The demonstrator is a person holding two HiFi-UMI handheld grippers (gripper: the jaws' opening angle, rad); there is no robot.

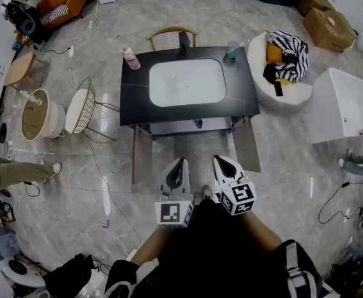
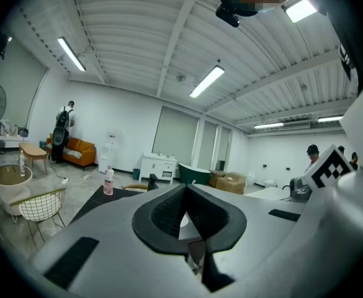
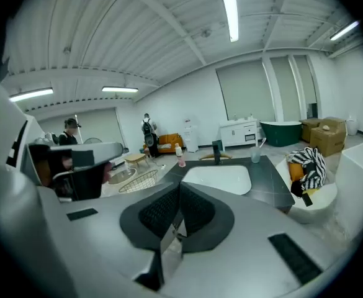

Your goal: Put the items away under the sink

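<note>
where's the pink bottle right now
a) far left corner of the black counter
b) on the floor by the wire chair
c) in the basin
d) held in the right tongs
a: the pink bottle stands on the black counter's far left corner, outside the white basin.

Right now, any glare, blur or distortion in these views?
Head view: strong fisheye bending, even light, sink basin bright but sharp. Left gripper view: dark vignette corners, ceiling light blown out. Right gripper view: same vignette, ceiling tube glaring.
</note>
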